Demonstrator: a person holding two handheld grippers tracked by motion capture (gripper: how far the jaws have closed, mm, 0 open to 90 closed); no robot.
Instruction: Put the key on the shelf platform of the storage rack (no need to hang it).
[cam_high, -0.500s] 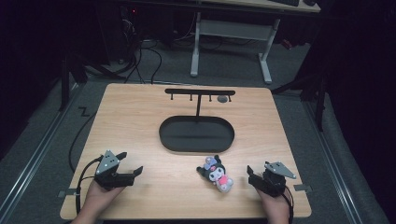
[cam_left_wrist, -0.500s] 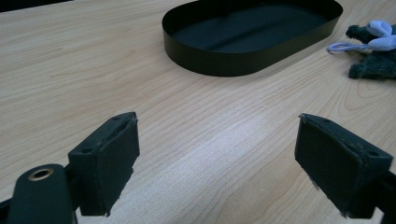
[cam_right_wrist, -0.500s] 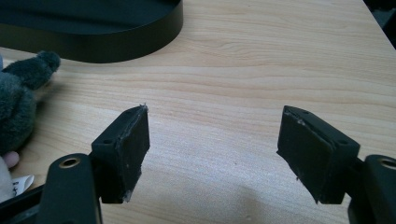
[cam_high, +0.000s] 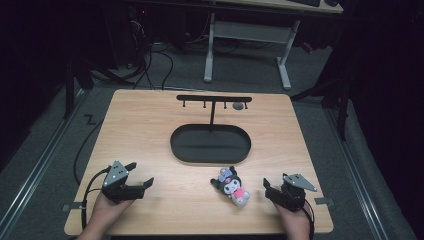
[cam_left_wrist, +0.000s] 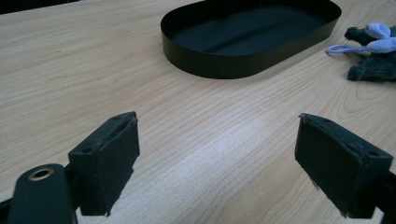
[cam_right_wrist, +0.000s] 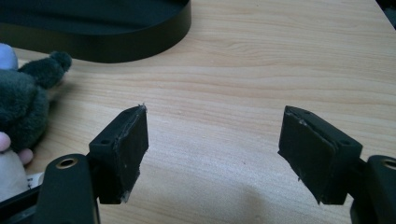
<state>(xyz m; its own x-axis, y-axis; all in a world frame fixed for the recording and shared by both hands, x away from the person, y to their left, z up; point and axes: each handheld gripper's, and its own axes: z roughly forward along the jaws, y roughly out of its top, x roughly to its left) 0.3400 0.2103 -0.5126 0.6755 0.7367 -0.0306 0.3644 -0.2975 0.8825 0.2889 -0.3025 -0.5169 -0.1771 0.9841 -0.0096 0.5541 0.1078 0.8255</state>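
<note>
My left gripper (cam_high: 141, 175) rests low on the wooden table (cam_high: 145, 130) at its near left, jaws spread wide with only bare wood between them. My right gripper (cam_high: 268, 188) sits at the near right, jaws also well apart and holding nothing. The plush toy (cam_high: 230, 185) lies on the table just beside the right gripper, near the black oval tray (cam_high: 210, 159), untouched.

Plush toy (cam_high: 230, 184) btwn tongs, before tray (cam_high: 210, 144)
</note>
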